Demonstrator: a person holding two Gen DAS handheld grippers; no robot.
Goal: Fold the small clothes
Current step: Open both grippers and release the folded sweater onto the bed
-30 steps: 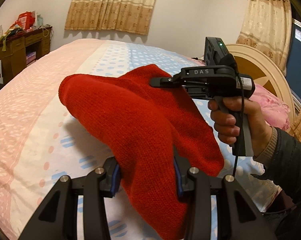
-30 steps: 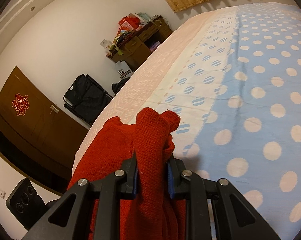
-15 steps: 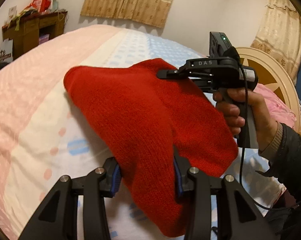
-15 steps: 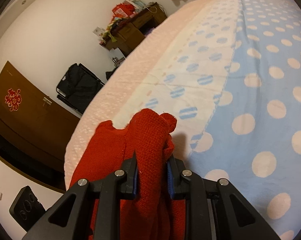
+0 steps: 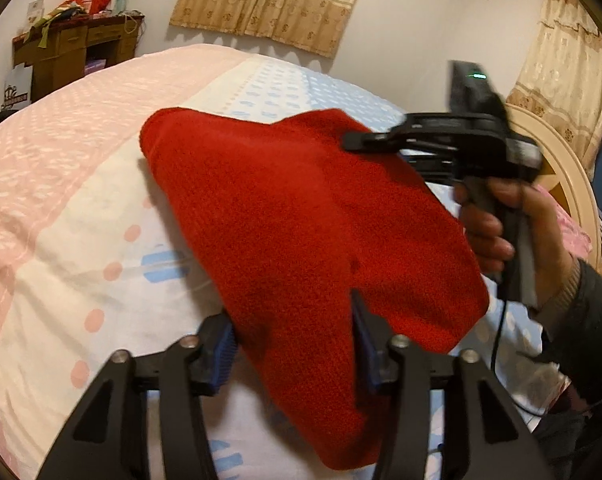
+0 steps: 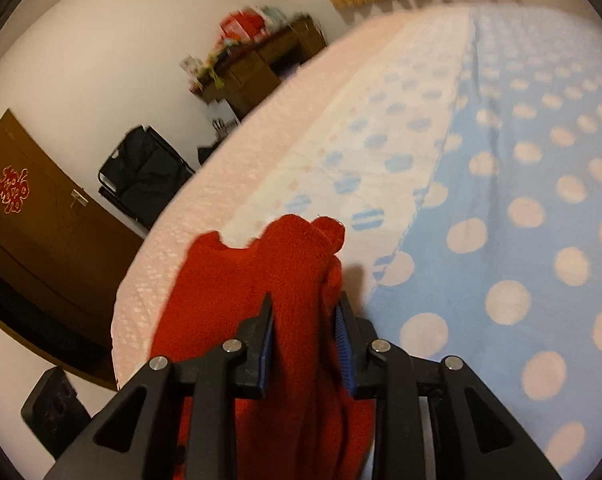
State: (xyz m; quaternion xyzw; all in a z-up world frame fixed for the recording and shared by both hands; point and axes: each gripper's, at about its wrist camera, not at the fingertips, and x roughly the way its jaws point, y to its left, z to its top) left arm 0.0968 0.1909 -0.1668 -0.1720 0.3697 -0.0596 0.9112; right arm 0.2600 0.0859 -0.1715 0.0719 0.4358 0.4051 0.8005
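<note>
The bedspread (image 6: 501, 200) lies bare and wide beyond the red knit (image 5: 301, 220); only the headboard (image 5: 557, 168) at its far right end hems it in.

You have a red knitted garment (image 5: 293, 216) bunched and doubled over itself. It hangs raised above the spotted bedsheet (image 5: 101, 248), its far corner drooping toward the bed.

Red knit garment (image 5: 301, 220) hides the bedspread (image 5: 81, 200) beneath.

A red ornamental character (image 6: 12, 190) marks the brown door (image 6: 41, 240); no other writing is legible.
</note>
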